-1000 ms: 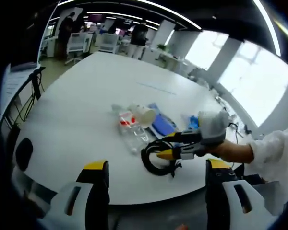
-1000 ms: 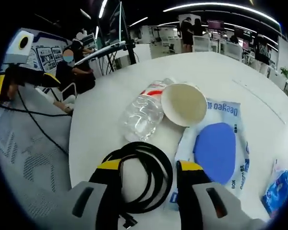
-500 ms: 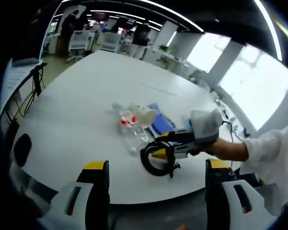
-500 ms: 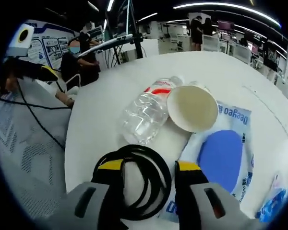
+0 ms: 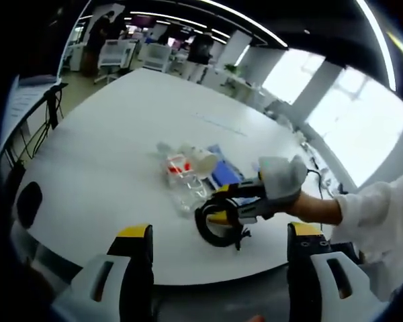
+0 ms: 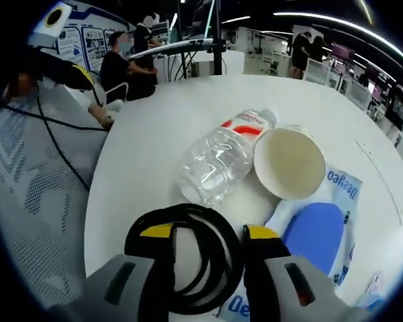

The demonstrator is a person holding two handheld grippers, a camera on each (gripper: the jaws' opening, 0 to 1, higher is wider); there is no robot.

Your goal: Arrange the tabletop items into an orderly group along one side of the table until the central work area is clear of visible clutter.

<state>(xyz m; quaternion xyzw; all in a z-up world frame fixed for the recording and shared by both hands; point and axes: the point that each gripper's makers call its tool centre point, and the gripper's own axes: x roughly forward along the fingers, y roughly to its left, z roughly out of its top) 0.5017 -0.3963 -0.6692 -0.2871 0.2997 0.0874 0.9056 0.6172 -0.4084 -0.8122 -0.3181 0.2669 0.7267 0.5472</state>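
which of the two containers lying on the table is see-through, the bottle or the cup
The plastic bottle with the red label: you can see through its clear body. The paper cup beside it is opaque cream, its open mouth facing the right gripper view.

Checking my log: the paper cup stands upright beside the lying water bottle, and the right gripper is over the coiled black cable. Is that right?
Not quite. In the right gripper view the paper cup lies on its side, its mouth facing the camera, against the lying water bottle. The rest holds: the right gripper is over the coiled black cable.
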